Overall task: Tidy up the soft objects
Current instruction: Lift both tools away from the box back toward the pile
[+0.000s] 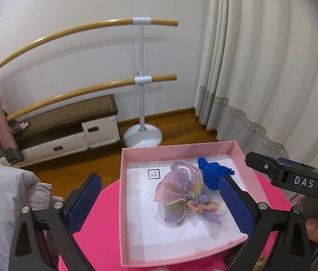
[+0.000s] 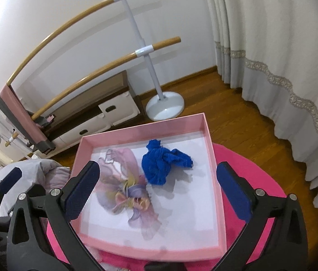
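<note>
a shallow pink box (image 1: 247, 158) (image 2: 210, 149) sits on a round hot-pink table (image 1: 100, 232) (image 2: 262, 164), open side up, with white paper lining its floor. two soft things lie inside it. the blue cloth bundle (image 1: 213, 172) (image 2: 162, 164) is crumpled near the box's far side, at about 1 o'clock from the box centre in the left wrist view. the pastel organza bow (image 1: 181, 194) (image 2: 127, 189), sheer pink, lilac and yellow, spreads over the middle of the floor, just beside the blue bundle at its 7 o'clock; whether the two touch is hard to tell.

the left gripper (image 1: 161, 203) hovers over the near part of the box with its blue-padded fingers spread wide and nothing between them; its right finger overlaps the view of the bundle's lower edge. the right gripper (image 2: 159, 194) is likewise spread wide and empty above the box, its pads framing the bow and bundle. in the left wrist view the right gripper's black body shows at 3 o'clock.

a pale grey padded garment (image 1: 7, 194) (image 2: 39, 171) lies heaped at 9 o'clock, off the table's left edge. behind, a wooden double barre (image 1: 140, 79) (image 2: 143, 52) on a white stand rises at 12 o'clock, a low drawer cabinet (image 1: 73, 135) (image 2: 104, 113) sits at 10 o'clock, and a cream curtain (image 1: 260, 67) (image 2: 271, 45) hangs at 2 o'clock.
</note>
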Demonstrator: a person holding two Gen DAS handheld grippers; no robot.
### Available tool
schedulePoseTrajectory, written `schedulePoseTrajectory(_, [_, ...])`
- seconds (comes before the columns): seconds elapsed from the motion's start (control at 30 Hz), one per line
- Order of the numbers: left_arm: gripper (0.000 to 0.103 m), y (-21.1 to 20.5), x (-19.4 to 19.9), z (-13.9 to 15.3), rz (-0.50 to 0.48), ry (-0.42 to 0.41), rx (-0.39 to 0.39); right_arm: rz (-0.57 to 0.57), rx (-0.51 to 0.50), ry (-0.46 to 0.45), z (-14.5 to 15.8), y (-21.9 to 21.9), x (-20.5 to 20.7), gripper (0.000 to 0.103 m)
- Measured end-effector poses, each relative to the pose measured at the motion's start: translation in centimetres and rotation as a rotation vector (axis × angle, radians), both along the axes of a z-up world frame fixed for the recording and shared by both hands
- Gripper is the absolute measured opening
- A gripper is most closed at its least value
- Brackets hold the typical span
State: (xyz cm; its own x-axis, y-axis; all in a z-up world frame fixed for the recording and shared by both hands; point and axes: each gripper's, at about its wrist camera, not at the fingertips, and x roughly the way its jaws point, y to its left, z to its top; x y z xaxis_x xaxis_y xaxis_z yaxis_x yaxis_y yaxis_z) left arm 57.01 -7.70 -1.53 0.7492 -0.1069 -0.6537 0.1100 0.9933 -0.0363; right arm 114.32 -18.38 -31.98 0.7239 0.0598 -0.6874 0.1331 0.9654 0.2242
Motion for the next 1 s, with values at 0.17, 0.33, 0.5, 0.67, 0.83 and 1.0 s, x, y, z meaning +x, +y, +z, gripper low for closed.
schedulePoseTrajectory(0.17, [0.103,1.7,-5.1,0.2,0.002,-0.050,-0.014,0.001,-0.016,-0.048,2.2,1.1,-3.9,0.103])
schedulePoseTrajectory(0.33, [0.103,3.4,-11.5,1.0,0.003,-0.107,-0.022,0.008,-0.041,-0.104,4.0,2.0,-7.9,0.103])
schedulePoseTrajectory(0.5, [0.103,4.8,-15.9,1.6,0.008,-0.137,-0.041,0.010,-0.070,-0.149,5.3,3.1,-12.2,0.103])
schedulePoseTrajectory(0.67, [0.103,5.8,-20.4,1.8,0.018,-0.160,-0.036,0.006,-0.102,-0.189,6.0,4.4,-16.0,0.103])
schedulePoseTrajectory(0.83, [0.103,6.4,-25.1,1.5,0.030,-0.188,-0.025,0.007,-0.116,-0.235,6.3,5.4,-20.0,0.103])
schedulePoseTrajectory(1.0, [0.103,6.9,-29.1,0.6,0.041,-0.193,-0.024,-0.002,-0.128,-0.268,5.5,6.1,-24.0,0.103])
